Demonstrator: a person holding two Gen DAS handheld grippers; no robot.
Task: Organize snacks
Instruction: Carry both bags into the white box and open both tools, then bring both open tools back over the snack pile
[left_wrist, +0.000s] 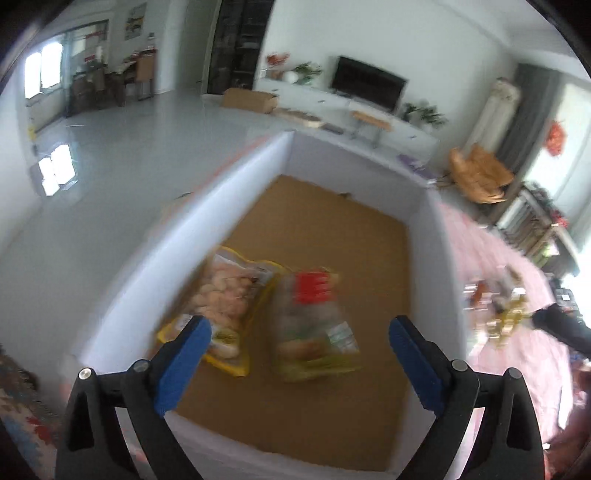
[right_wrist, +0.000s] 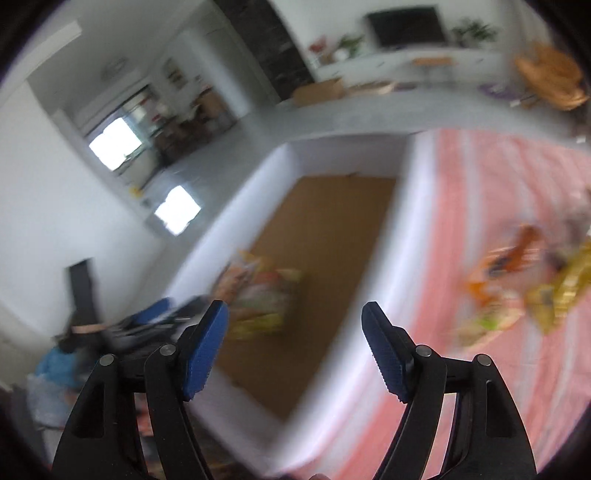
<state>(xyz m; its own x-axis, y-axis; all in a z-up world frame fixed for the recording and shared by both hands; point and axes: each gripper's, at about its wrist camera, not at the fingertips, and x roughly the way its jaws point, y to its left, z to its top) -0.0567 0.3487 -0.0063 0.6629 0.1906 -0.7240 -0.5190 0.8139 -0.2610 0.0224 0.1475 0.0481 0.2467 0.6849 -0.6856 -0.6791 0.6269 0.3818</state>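
A white-walled box (left_wrist: 417, 206) with a brown cardboard floor holds two snack bags. One is a yellow-edged bag of pale round snacks (left_wrist: 225, 302) by the left wall; beside it lies a clear bag with a red label (left_wrist: 314, 321). My left gripper (left_wrist: 299, 328) hangs over the box, open, with nothing between its blue pads. In the right wrist view the same box (right_wrist: 410, 206) and the two bags (right_wrist: 258, 295) appear blurred. My right gripper (right_wrist: 295, 314) is open and empty above the box's near end. Part of the left gripper (right_wrist: 155, 314) shows at the left.
A pink striped cloth (right_wrist: 498, 177) covers the table right of the box. On it lies a loose heap of snack packets (right_wrist: 517, 288), orange and yellow, also seen as a heap of snack packets (left_wrist: 498, 302) at the right. Behind are grey floor and a TV (left_wrist: 367, 83).
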